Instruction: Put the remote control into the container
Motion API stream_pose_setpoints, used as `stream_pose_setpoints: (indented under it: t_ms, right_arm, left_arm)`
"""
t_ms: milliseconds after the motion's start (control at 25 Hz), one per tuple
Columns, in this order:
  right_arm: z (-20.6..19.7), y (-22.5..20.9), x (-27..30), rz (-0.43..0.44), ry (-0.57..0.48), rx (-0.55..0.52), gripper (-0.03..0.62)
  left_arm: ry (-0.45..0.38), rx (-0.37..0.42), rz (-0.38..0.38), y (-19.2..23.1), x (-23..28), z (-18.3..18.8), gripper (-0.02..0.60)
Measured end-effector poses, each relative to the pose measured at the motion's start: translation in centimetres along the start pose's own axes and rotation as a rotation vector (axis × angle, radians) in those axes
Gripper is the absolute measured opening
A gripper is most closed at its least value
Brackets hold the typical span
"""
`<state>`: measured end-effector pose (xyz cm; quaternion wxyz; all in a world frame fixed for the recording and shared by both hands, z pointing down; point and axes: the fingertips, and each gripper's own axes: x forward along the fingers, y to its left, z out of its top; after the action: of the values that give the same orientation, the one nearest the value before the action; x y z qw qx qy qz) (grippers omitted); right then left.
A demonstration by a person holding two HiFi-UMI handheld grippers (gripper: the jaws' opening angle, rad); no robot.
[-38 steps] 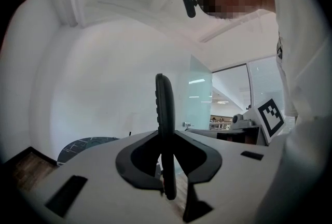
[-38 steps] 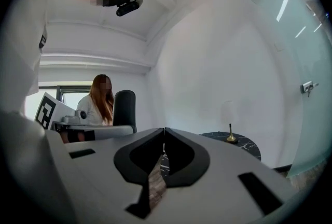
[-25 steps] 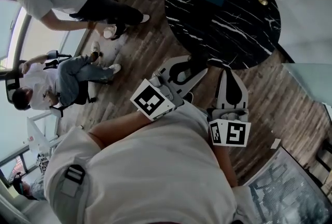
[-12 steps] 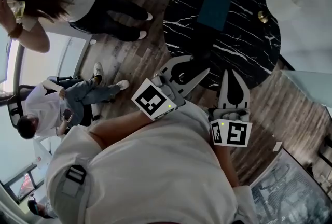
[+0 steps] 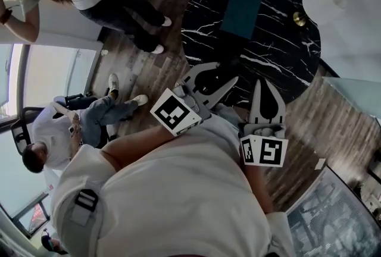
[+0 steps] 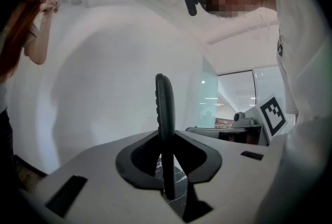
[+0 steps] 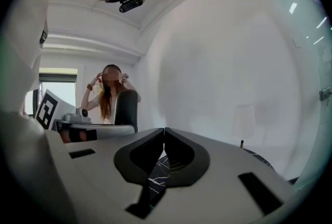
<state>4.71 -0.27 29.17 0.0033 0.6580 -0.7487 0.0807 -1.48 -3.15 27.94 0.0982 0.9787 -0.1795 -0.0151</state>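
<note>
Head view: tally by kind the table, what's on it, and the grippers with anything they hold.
Hand-held grippers: 2, left and right
Remote: 1, clamped in the left one
Container: 1
Gold object: 1
Table: 1
Total: 6

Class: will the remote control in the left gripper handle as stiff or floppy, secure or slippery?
Probably stiff: the remote control stands straight and edge-on in the left gripper, no sag. It might pivot or slip, since much of it sticks out past the jaws.

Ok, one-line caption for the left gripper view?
Left hand-held gripper shut on a dark remote control, seen edge-on and sticking out past the jaw tips.
</note>
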Motion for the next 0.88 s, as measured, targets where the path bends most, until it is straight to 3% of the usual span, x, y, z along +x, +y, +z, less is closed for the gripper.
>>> stream_pose_setpoints:
  t_ms: [160, 320, 640, 880]
  right_arm:
    - [0.6, -1.7, 0.5, 0.004, 0.002, 0.008, 0.011]
    - [0.4, -2.7, 1.3, 0.012, 0.012, 0.003, 0.011]
    - [-2.2, -4.2, 3.1, 0.022, 0.067, -0.018, 0.011]
    - [-5.1, -4.2, 4.5, 0.04, 0.124, -0.021, 0.011]
  left_arm:
    - [0.002, 0.006, 0.031, 0.4, 1.0, 0.3, 0.077]
    - [0.056, 0.013, 0.041, 1.1, 1.6, -0.6, 0.077]
    - [0.196, 0.009, 0.07, 3.4, 3.3, -5.4, 0.077]
    - [0.354, 0.006, 0.065, 5.5, 4.2, -10.7, 0.077]
